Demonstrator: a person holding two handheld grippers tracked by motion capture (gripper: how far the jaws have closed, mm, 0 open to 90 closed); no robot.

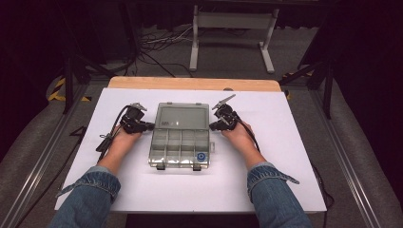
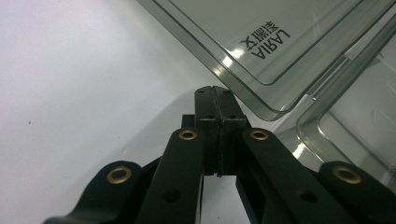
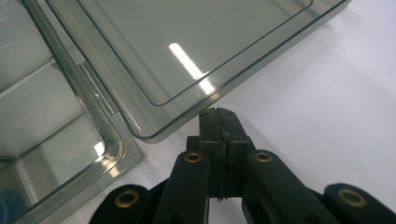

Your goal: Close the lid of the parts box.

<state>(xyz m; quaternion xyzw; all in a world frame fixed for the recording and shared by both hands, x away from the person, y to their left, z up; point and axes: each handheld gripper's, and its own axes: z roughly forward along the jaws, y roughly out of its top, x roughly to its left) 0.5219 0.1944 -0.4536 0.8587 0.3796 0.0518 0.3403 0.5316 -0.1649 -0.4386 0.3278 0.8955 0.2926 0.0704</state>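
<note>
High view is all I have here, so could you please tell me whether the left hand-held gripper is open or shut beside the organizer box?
Observer: The left hand-held gripper is shut, its jaws pressed together with nothing between them, tips just under the corner of the open lid.
Operator: Thank you. And the right one?
Observer: The right hand-held gripper is shut too and holds nothing, its tips at the lid's other corner.
Operator: Can you read anything on the lid?
Observer: Yes, the left gripper view shows the printed word LARIA with some characters beside it.
</note>
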